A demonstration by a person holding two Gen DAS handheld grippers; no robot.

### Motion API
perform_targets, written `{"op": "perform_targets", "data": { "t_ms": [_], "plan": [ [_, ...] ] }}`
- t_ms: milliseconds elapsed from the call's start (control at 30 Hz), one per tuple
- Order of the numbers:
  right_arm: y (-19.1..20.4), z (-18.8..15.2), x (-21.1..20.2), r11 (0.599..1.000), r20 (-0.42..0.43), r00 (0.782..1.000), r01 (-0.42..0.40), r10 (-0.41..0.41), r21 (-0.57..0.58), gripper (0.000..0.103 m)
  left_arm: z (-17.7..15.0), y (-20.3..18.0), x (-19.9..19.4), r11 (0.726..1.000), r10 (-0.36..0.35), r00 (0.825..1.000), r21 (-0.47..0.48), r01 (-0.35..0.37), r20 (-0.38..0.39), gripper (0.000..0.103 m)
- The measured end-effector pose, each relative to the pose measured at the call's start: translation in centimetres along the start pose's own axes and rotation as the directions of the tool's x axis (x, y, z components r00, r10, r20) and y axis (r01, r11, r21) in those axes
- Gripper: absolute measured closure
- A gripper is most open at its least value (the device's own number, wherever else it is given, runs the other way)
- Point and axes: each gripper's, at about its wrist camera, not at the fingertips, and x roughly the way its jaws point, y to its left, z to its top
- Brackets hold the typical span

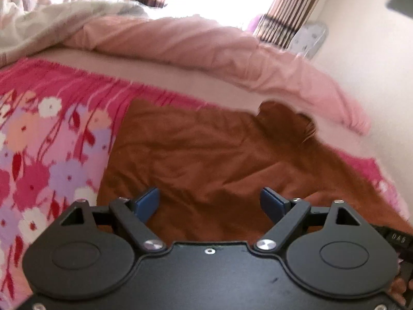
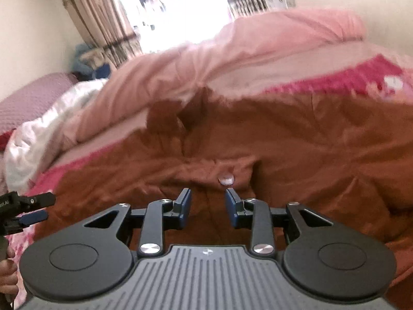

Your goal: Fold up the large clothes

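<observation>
both tools are spread and hold nothing: the left gripper [image 1: 210, 204] wide, the right gripper [image 2: 207, 208] a little. the brown shirt [image 2: 296, 149] is wrinkly, so a grab could bunch it.

The bed [image 1: 180, 75] carries a pink floral sheet [image 1: 46, 142]. On it, at six o'clock, a rust-brown garment [image 1: 206, 155] lies spread and creased. Toward twelve o'clock a pale pink quilt [image 1: 206, 49] is bunched, with a white-grey blanket [image 1: 51, 23] at ten o'clock.
</observation>
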Motion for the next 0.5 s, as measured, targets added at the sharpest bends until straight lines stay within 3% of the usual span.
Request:
{"op": "perform_targets", "data": {
  "t_ms": [133,333,400,500],
  "plan": [
    [-1.4,-1.5,1.5,0.998,-0.029,0.999,0.033,-0.031,0.060,0.073,-1.2,1.1,2.0,1.000,0.006,1.000,-0.001,-0.006,-0.011,0.016],
    [-2.9,-0.9,-1.5,0.992,-0.013,0.999,-0.028,0.030,0.122,0.072,-0.9,-0.3,0.2,0.999,0.030,0.999,0.036,-0.030,-0.011,0.016],
    [-5.1,-0.6,-4.5,0.984,0.045,0.998,-0.058,0.051,0.167,0.058,-1.0,-0.5,-1.5,0.999,0.014,1.000,0.034,-0.014,-0.005,0.016],
    [-10.3,-0.8,-8.9,0.972,0.127,0.992,-0.005,-0.025,0.234,0.047,-1.7,-1.0,-4.0,0.997,0.009,1.000,0.077,-0.010,0.024,0.016]
  ]
}}
